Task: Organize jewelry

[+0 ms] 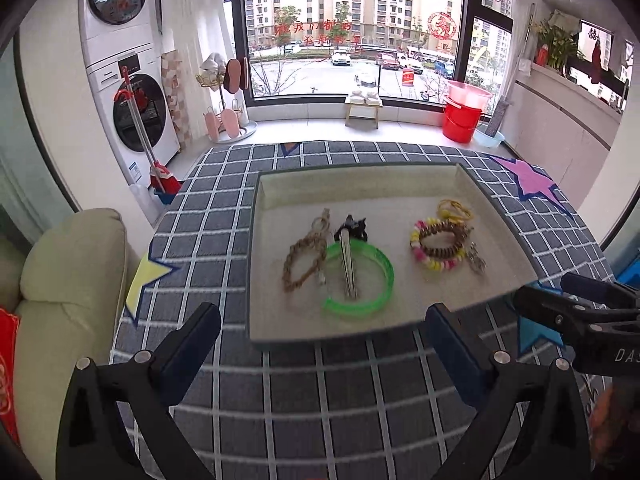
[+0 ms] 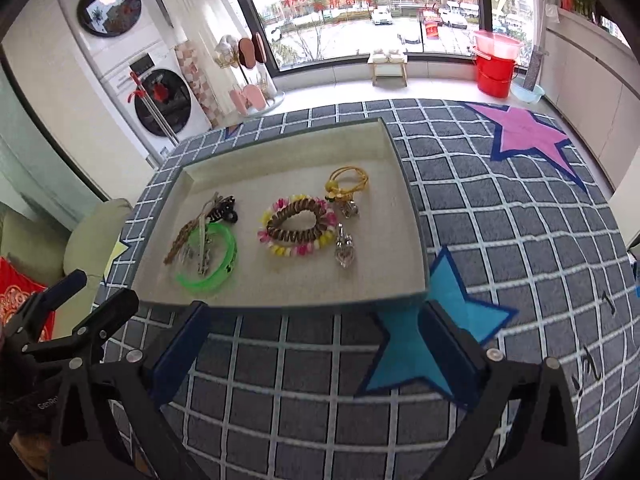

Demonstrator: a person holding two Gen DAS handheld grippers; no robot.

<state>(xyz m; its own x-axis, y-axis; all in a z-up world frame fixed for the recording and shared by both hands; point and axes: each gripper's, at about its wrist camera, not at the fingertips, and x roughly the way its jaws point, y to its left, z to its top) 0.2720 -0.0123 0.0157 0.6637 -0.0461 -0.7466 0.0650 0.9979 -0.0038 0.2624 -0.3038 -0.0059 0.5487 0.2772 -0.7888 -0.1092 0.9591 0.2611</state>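
A shallow beige tray [image 1: 280, 320] [image 2: 280, 298] sits on the checked table. In it lie a green bangle [image 1: 372, 304] [image 2: 230, 262], a braided rope bracelet [image 1: 302, 258] [image 2: 178, 246], a metal hair clip [image 1: 348, 268] [image 2: 202, 250], a black claw clip [image 1: 354, 226] [image 2: 226, 208], a brown coil hair tie [image 1: 442, 242] [image 2: 296, 220] on a pink-yellow bead bracelet [image 1: 434, 266] [image 2: 296, 250], a yellow cord tie [image 1: 454, 210] [image 2: 346, 182] and silver charms [image 1: 476, 260] [image 2: 346, 254]. My left gripper [image 1: 324, 326] and right gripper [image 2: 314, 320] are open and empty, just before the tray's near edge.
The checked cloth [image 1: 340, 400] carries star patches: blue [image 2: 424, 344], pink [image 2: 528, 132], yellow [image 1: 146, 280]. A cream sofa [image 1: 68, 280] stands left of the table. Stacked washers [image 1: 128, 80], red buckets [image 1: 460, 116] and a stool [image 1: 362, 110] stand by the window.
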